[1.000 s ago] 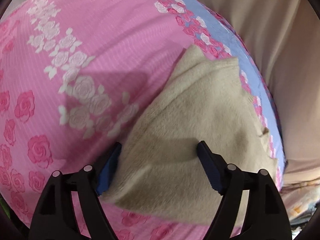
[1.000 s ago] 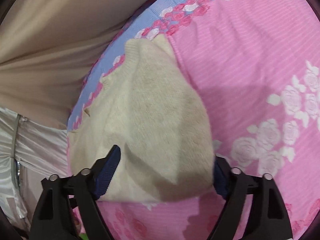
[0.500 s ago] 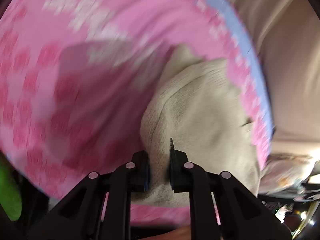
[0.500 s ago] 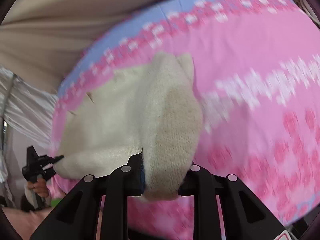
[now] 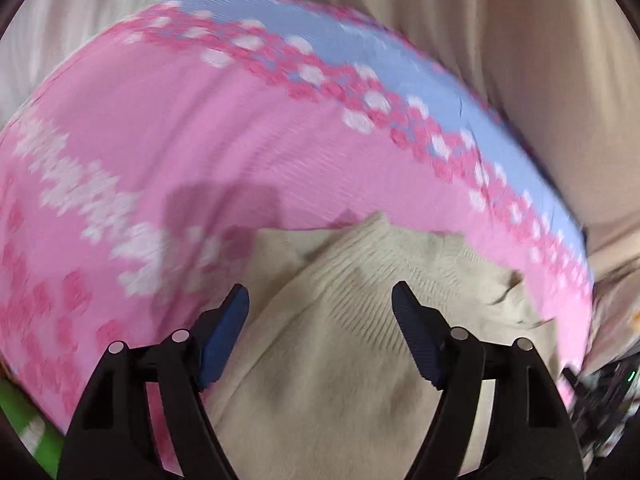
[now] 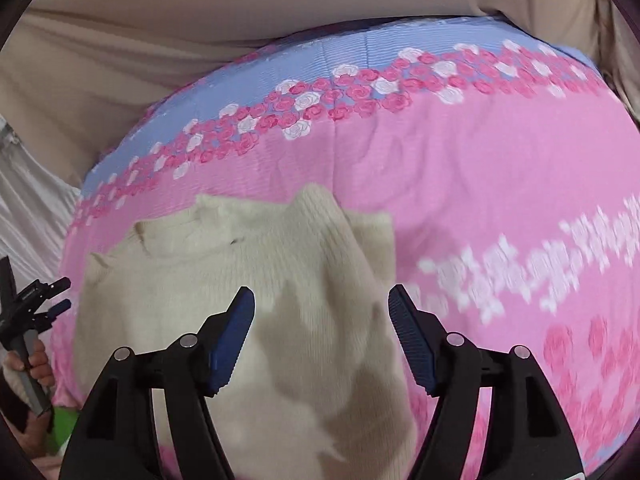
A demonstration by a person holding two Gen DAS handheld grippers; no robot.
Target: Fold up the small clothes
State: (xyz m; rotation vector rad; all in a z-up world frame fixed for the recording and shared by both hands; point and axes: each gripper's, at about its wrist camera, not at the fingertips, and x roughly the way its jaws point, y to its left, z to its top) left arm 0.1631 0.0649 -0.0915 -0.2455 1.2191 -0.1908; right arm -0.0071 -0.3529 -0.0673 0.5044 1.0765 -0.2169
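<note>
A cream knitted garment [image 5: 348, 320] lies partly folded on the pink rose-print bed cover [image 5: 180, 152]. My left gripper [image 5: 320, 300] hovers over it; its jaws are opening and stand wide, nothing pressed between the blue pads. In the right wrist view the same garment [image 6: 224, 280] spreads out below my right gripper [image 6: 322, 300], whose jaws are also opening, wide apart and clear of the knit. The left gripper [image 6: 60, 292] also shows small at that view's left edge, held in a hand [image 6: 38, 360].
The bed cover [image 6: 460, 168] has a blue band with roses [image 6: 320, 64] along its far edge. Beige curtain fabric [image 6: 160, 32] hangs behind the bed. Something green [image 5: 24, 420] shows at the lower left beside the bed.
Both grippers pinched the garment half a second ago and have since let go and opened wide. Both rose away from it; the garment now lies more folded on the cover.
</note>
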